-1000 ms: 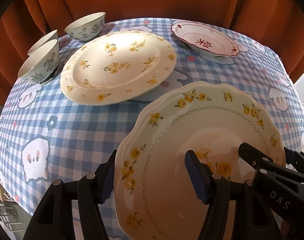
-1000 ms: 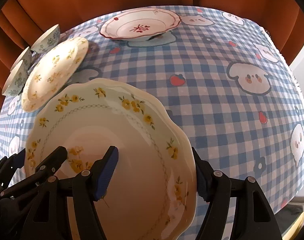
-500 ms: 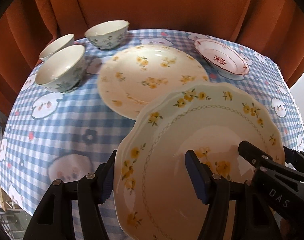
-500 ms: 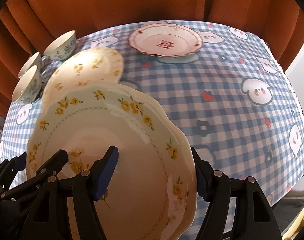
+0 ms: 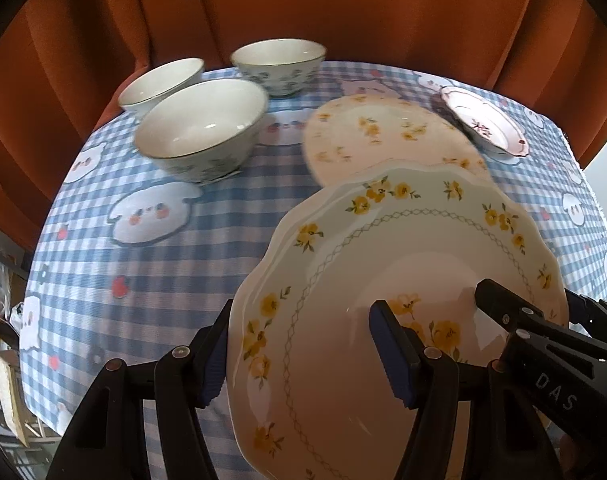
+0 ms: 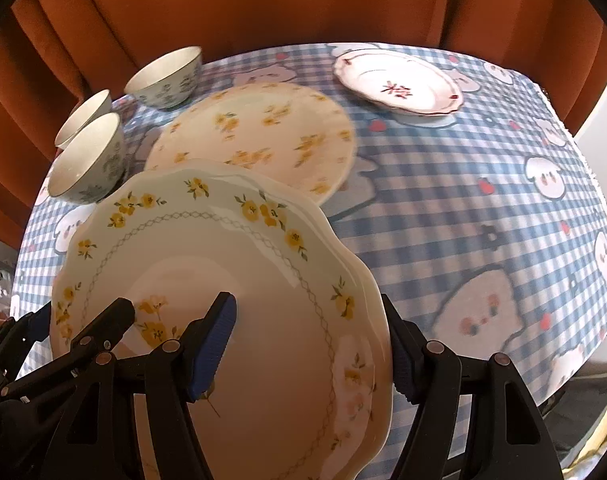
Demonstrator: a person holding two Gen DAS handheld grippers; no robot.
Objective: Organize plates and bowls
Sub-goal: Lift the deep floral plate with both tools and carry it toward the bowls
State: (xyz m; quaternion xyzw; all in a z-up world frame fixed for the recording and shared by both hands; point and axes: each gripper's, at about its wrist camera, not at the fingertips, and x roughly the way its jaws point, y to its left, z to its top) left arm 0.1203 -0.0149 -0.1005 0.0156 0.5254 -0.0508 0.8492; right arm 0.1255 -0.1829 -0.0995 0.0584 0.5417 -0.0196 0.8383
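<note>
Cream scalloped plate with yellow flowers (image 5: 383, 264), clamped at opposite rims by left gripper (image 5: 303, 354) and right gripper (image 6: 309, 344), carried above the blue checked tablecloth (image 6: 463, 200). Now overlapping the near edge of the round cream floral plate (image 6: 263, 132), well short of it a second ago. Three white floral bowls (image 5: 201, 128) nearer than before.

Cream scalloped plate (image 5: 403, 264) with yellow flowers; blue gingham tablecloth (image 5: 207, 248).
</note>
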